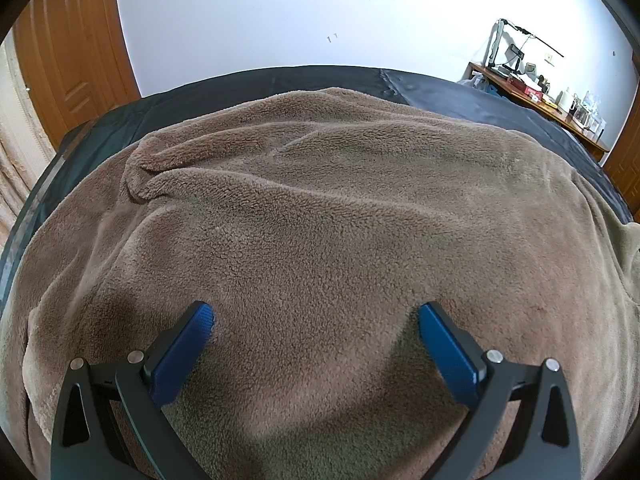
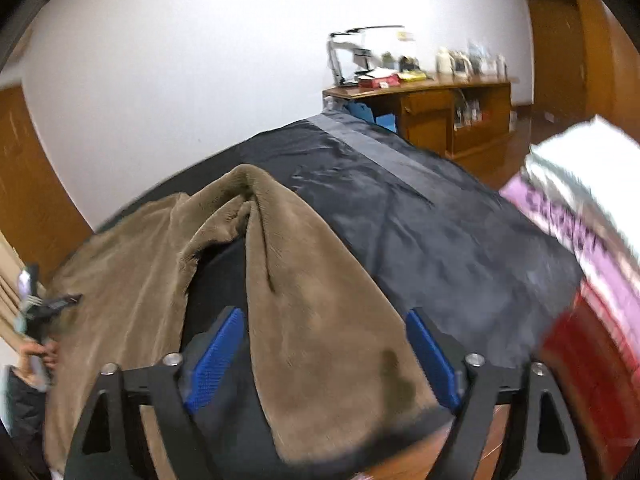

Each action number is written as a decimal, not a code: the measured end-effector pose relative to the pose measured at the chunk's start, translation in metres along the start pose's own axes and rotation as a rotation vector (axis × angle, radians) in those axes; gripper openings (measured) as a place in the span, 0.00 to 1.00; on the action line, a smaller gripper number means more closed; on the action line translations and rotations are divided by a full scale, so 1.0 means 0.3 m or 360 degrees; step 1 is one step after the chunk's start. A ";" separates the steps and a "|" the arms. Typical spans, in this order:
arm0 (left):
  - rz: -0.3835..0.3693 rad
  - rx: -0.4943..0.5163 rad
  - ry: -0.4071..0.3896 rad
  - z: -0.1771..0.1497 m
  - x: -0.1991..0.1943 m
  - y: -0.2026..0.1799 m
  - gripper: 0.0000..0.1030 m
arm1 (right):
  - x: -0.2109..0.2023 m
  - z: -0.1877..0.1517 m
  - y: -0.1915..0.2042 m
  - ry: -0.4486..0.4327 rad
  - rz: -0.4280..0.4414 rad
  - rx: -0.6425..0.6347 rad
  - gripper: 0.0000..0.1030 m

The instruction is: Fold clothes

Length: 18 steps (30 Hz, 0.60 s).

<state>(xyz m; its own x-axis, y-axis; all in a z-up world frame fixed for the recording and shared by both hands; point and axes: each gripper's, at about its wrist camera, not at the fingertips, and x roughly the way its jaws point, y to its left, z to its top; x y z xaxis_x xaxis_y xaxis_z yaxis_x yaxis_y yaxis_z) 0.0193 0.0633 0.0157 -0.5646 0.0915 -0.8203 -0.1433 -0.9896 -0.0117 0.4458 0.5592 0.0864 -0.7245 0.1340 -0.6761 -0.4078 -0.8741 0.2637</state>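
a plain white wall [image 1: 280, 12] runs behind the bed [image 2: 420, 208], which is covered in a dark sheet. wooden doors [image 1: 76, 52] stand at either side. a wooden table [image 2: 420, 96] against the wall carries a lamp, boxes and bottles. the floor [image 2: 520, 128] is brown wood.

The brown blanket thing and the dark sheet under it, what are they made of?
The brown garment looks like soft fleece: fuzzy, nubbly pile, matte. The dark sheet looks like thin, smooth woven fabric with a slight sheen and fine wrinkles, perhaps satin or polyester.
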 end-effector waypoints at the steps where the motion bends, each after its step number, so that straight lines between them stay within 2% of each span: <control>1: 0.0000 0.0000 0.0000 0.000 -0.001 0.000 0.99 | -0.023 -0.020 -0.046 0.0009 0.0063 0.0083 0.71; 2: 0.0000 0.0000 0.0000 0.000 -0.001 0.001 0.99 | -0.032 -0.034 -0.069 0.0017 0.0097 0.0130 0.62; 4: -0.0001 -0.0003 -0.0001 -0.001 -0.002 0.003 0.99 | -0.041 -0.062 -0.113 0.0046 0.0158 0.0210 0.54; 8: -0.0005 -0.0010 -0.0005 -0.009 -0.006 0.013 0.99 | -0.045 -0.125 -0.176 0.0086 0.0325 0.0369 0.47; 12: -0.0006 -0.0009 -0.0006 -0.012 -0.008 0.028 0.99 | -0.034 -0.165 -0.194 0.0118 0.0445 0.0466 0.46; 18: -0.0006 -0.0011 -0.0007 -0.013 -0.013 0.024 0.99 | 0.045 -0.158 -0.153 0.0113 0.0441 0.0443 0.46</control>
<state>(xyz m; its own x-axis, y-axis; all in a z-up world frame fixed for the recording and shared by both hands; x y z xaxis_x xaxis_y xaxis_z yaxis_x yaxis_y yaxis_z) 0.0237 0.0554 0.0167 -0.5678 0.0959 -0.8175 -0.1398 -0.9900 -0.0189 0.4809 0.5791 0.0325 -0.7919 -0.1304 -0.5966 -0.3444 -0.7114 0.6126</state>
